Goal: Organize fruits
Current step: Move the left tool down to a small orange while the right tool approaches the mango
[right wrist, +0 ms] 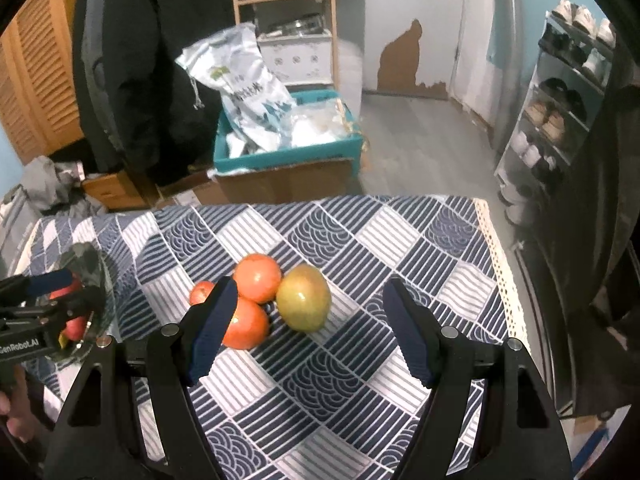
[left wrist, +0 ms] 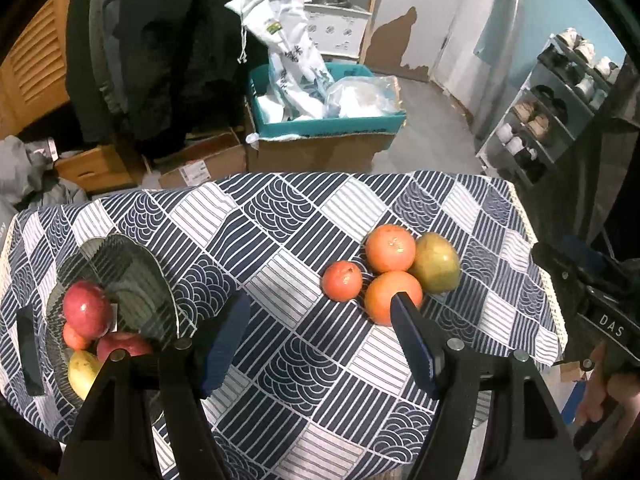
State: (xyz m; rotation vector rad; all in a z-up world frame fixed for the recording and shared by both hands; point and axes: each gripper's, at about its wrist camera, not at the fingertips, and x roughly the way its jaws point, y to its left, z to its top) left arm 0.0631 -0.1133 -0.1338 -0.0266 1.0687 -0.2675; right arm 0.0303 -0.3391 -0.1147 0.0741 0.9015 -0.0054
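Currently, both hand-held grippers are held above a table draped in a navy-and-white patterned tablecloth (left wrist: 304,240), and nothing is gripped by either. The left gripper (left wrist: 320,320) is seen with jaws spread wide over the middle of the cloth; its right fingertip overlaps the nearest orange in that view, but contact cannot be confirmed. The right gripper (right wrist: 308,308) is likewise spread, empty, aimed at the loose fruit.

Four loose fruits are clustered toward the table's right edge, roughly midway between far and near edges. A large orange (left wrist: 391,248) is placed farthest back, touching a green-yellow mango (left wrist: 435,263) just to its right. A second large orange (left wrist: 390,295) is set nearest, in front of both. A small orange (left wrist: 342,281) is found on the cluster's left side, just beside the others.

A ribbed glass bowl (left wrist: 132,280) is located near the table's left edge. Inside it, two red apples (left wrist: 87,309), a small orange fruit (left wrist: 74,338) and a yellow fruit (left wrist: 82,370) are counted, packed against each other.

From the right wrist view, the left gripper is seen at the left border in front of the bowl. Beyond the far edge, a teal box (left wrist: 320,120) with white bags is noted on the floor.
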